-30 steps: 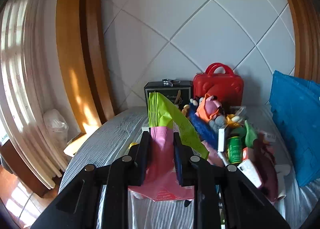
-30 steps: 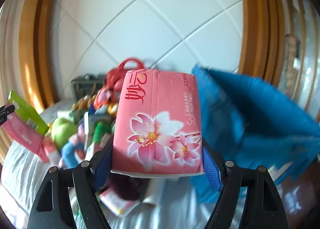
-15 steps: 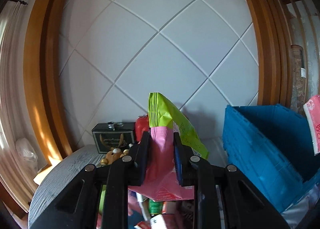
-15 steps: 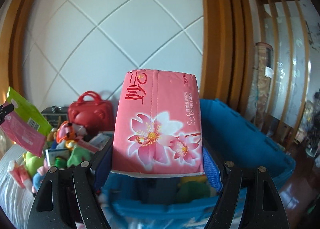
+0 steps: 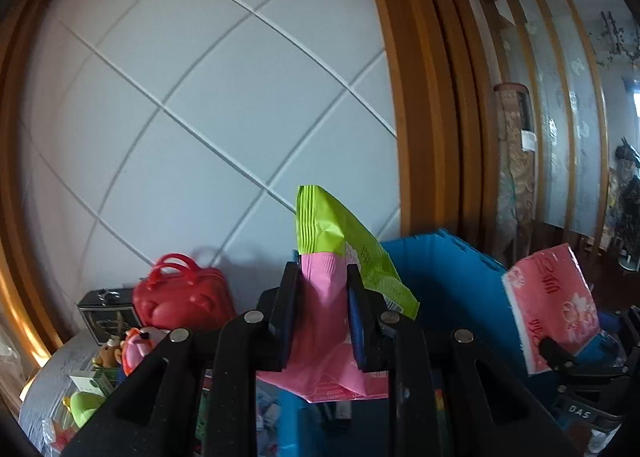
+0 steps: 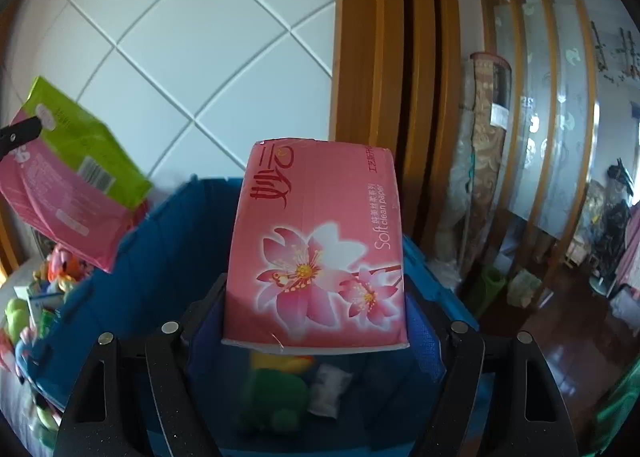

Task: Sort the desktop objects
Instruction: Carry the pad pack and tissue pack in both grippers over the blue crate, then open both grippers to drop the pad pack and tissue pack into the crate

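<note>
Grey table [image 5: 60,371], toys piled, beside blue crate [image 6: 160,257]; seemingly wooden floor [image 6: 568,349].

Both tongs swung right, off the toy pile and over the blue bin [image 6: 168,257]! The right tongs [image 6: 316,321] carried the tissue pack [image 6: 320,249] above the bin's opening, and the left tongs [image 5: 322,313] brought the pink-green packet [image 5: 332,257] up to its left wall, beside the tissues.
</note>
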